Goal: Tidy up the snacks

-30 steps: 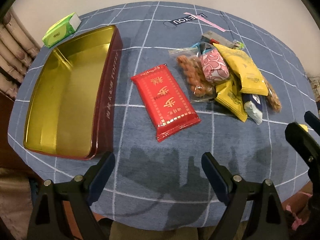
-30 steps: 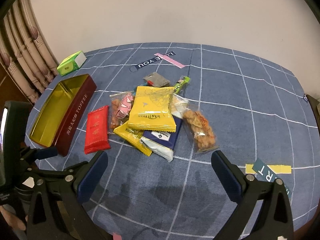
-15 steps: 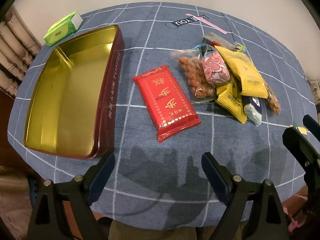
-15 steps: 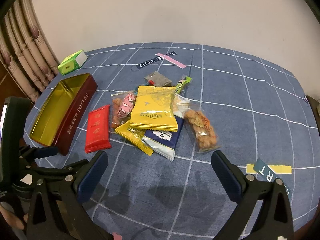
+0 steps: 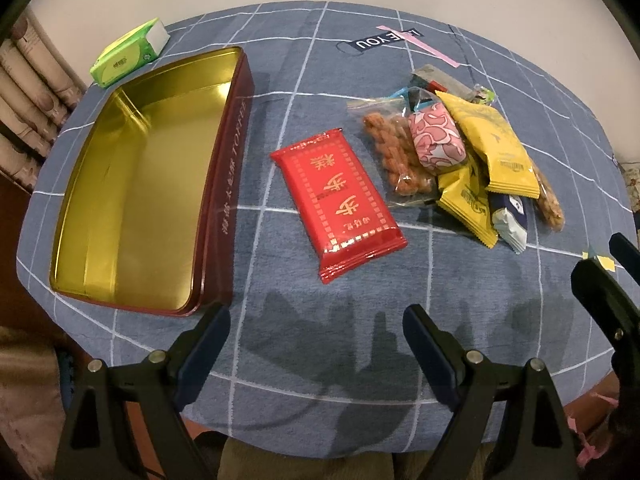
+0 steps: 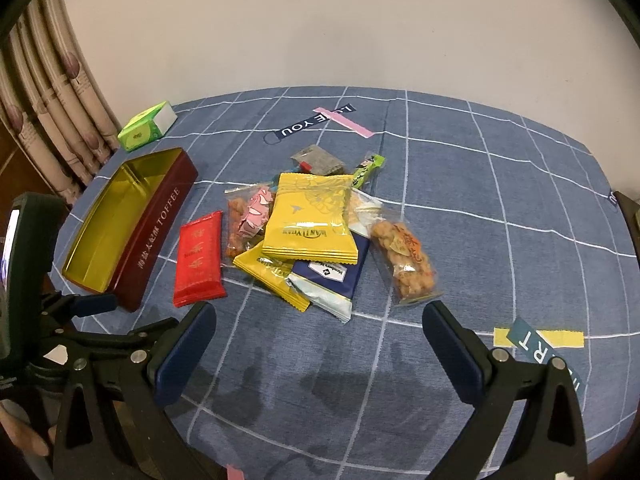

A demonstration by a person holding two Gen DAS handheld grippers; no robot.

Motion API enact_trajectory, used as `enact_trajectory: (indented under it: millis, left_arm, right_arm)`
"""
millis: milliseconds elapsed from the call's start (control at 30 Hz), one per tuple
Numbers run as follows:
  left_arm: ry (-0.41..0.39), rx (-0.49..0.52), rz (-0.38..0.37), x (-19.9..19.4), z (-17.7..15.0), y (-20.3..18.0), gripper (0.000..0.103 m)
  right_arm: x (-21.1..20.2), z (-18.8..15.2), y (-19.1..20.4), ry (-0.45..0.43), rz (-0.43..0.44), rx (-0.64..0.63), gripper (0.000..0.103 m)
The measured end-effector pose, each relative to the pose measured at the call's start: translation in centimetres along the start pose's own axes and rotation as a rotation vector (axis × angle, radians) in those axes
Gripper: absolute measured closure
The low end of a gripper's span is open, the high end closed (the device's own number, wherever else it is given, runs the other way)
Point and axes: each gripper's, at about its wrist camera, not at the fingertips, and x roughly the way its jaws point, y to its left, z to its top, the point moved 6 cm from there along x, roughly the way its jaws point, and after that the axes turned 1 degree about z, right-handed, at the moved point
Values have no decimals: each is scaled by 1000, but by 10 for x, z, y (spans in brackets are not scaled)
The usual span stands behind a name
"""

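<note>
Starting with the red packet (image 5: 338, 204) looks sensible: it lies flat and alone on the worktop (image 5: 440, 280), between the empty gold-lined tin (image 5: 136, 200) and the heap of snacks (image 6: 316, 232), touching neither. Both claws hover spread and empty, the left claw (image 5: 316, 344) nearest that packet, the right claw (image 6: 320, 344) facing the heap. Pinch the packet by its near crimped edge, since a flat wrapper offers little else, lift it clear of the tin's wall, then lay it lengthwise inside.
</note>
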Motion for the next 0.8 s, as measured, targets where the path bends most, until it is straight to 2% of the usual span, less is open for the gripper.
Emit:
enact_trajectory:
  millis: [800]
  left_arm:
    - [0,5,-7,0,5,-3,13]
  right_arm:
    - [1,1,-10,5,-15,-8,1]
